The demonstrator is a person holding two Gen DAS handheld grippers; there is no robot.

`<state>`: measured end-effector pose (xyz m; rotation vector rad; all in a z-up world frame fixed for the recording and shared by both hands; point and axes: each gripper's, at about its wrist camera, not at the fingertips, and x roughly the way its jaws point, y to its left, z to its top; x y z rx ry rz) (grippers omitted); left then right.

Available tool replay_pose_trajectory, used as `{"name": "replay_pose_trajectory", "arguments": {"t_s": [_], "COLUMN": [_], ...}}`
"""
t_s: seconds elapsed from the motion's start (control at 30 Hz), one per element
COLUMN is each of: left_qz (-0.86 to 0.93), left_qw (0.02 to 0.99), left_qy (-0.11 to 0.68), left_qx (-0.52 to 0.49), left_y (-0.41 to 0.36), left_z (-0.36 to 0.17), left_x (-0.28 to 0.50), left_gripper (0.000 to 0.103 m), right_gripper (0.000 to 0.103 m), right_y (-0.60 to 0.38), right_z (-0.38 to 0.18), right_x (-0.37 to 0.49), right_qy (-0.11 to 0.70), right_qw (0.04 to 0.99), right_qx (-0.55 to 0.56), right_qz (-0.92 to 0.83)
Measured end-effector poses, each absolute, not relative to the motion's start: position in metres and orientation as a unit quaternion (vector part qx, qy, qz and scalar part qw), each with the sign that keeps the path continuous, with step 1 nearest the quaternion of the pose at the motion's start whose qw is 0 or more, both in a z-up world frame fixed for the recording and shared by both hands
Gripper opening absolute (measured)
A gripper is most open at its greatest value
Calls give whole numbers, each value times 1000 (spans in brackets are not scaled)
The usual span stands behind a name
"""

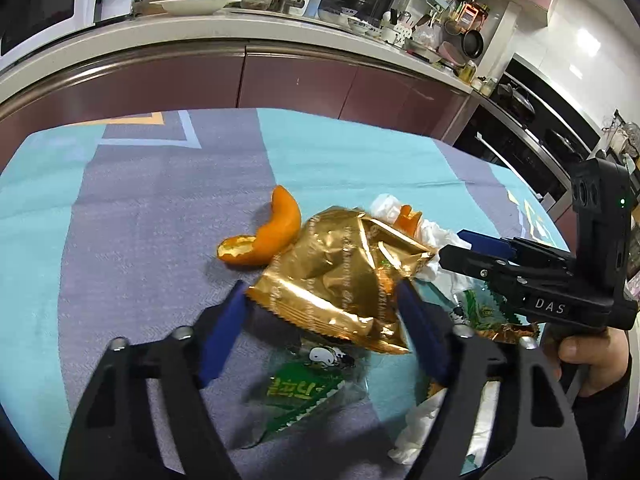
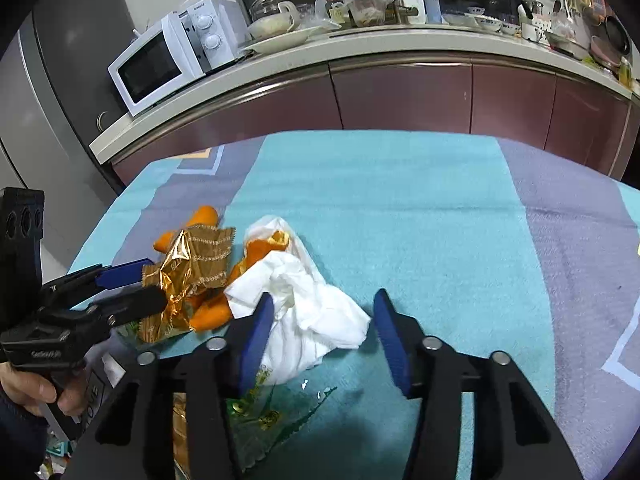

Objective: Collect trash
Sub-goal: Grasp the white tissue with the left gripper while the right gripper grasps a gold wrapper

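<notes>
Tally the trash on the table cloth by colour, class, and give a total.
Orange peel pieces: 2 (one, one)
Gold wrappers: 1
White tissues: 2 (one, one)
Green-printed clear wrappers: 2 (one, one)
Total: 7, though pieces overlap.

I can't see most of the green wrapper (image 1: 304, 396): the gold wrapper (image 1: 340, 276) covers its far end, and its print is blurred. My left tool (image 1: 324, 316) hides the worktop beneath it. From the right wrist, the orange peel (image 2: 208, 314) is half buried under the gold wrapper and the white tissue (image 2: 304, 308). The frame's bottom edge cuts off my right tool (image 2: 324, 336).
</notes>
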<state>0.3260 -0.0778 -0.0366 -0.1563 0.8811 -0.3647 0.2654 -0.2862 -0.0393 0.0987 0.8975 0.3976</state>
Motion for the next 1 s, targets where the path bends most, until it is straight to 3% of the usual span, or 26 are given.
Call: {"name": "replay_pose_trajectory", "arguments": {"t_s": [0.07, 0.13, 0.2, 0.47, 1.0], "left_qz": [-179, -178, -182, -186, -197], "left_qw": [883, 884, 884, 888, 902], "left_qy": [426, 425, 423, 412, 368], "left_qx": [-81, -84, -84, -85, -111], "left_y": [-78, -79, -80, -81, -72], "left_z": [-38, -39, -39, -35, -7], "left_x": [326, 325, 326, 323, 318], "left_gripper": [71, 68, 48, 6, 1], "right_gripper": [37, 18, 8, 5, 4], "right_y": [-287, -288, -287, -291, -308], "right_z": [-42, -43, -43, -32, -7], "right_x": [265, 264, 263, 253, 243], "right_qy": [435, 433, 433, 412, 366], "right_qw": [878, 877, 875, 886, 911], "right_qx": [49, 52, 52, 61, 78], "right_qz": [197, 202, 210, 202, 175]}}
